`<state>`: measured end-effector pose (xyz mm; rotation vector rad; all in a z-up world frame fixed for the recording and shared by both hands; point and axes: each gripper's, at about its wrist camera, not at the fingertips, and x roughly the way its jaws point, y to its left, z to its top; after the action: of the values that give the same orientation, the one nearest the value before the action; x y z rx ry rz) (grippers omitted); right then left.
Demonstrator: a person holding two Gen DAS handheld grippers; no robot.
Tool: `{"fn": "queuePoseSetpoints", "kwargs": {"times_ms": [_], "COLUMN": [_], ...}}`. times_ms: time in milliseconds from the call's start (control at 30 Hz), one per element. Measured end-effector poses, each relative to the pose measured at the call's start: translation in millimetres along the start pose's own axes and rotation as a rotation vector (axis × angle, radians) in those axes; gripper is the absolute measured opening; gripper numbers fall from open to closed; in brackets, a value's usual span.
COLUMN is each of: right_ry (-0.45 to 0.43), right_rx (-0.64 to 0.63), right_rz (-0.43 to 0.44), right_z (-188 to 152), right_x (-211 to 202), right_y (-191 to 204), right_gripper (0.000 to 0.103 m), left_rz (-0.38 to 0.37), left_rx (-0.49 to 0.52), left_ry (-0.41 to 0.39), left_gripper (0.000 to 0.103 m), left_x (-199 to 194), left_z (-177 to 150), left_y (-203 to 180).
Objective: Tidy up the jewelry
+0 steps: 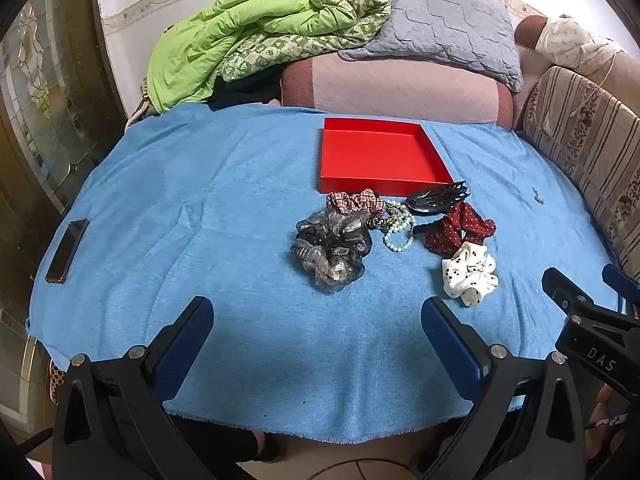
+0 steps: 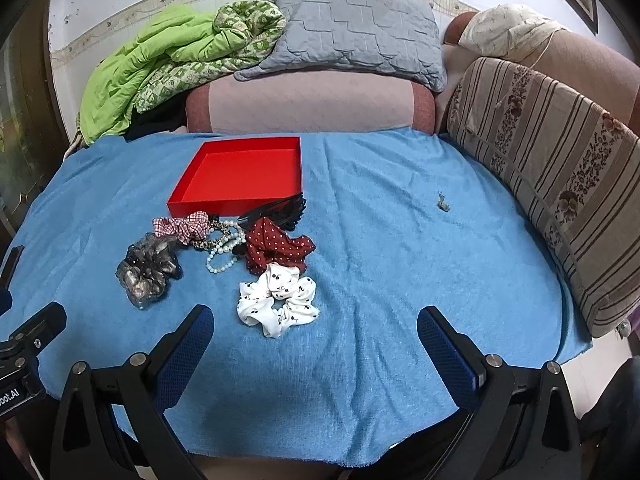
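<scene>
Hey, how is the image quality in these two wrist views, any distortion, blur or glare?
Left wrist view: strong fisheye bending, the blue cloth bulges into a dome and dark corners vignette; the red tray is sharp under soft, even light, no glare. Right wrist view: same curvature, the striped cushion bows at the edge; the white scrunchie is crisp, with faint shadows only.
</scene>
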<state>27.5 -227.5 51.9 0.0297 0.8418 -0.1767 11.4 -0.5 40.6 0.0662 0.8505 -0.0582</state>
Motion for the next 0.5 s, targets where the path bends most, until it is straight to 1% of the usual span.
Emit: {"fn": "queuePoseSetpoints", "kwargs": {"times_ms": [167, 500], "right_ry": [0.019, 0.063], "right_rx": [-0.004, 0.002], "right_rz": [-0.005, -0.003], "right_z": [-3, -7], "right_x": [10, 34], "right_y": [1, -2], "right_gripper": [0.103, 0.103], "left_rz": [0.014, 0.01], "left_rx": [0.013, -0.008], "left_ry": [0.012, 0.07], "left_gripper": [0.103, 0.103], "left_x": [9, 39], "left_z": [0, -3], "left_y": [-1, 4]}}
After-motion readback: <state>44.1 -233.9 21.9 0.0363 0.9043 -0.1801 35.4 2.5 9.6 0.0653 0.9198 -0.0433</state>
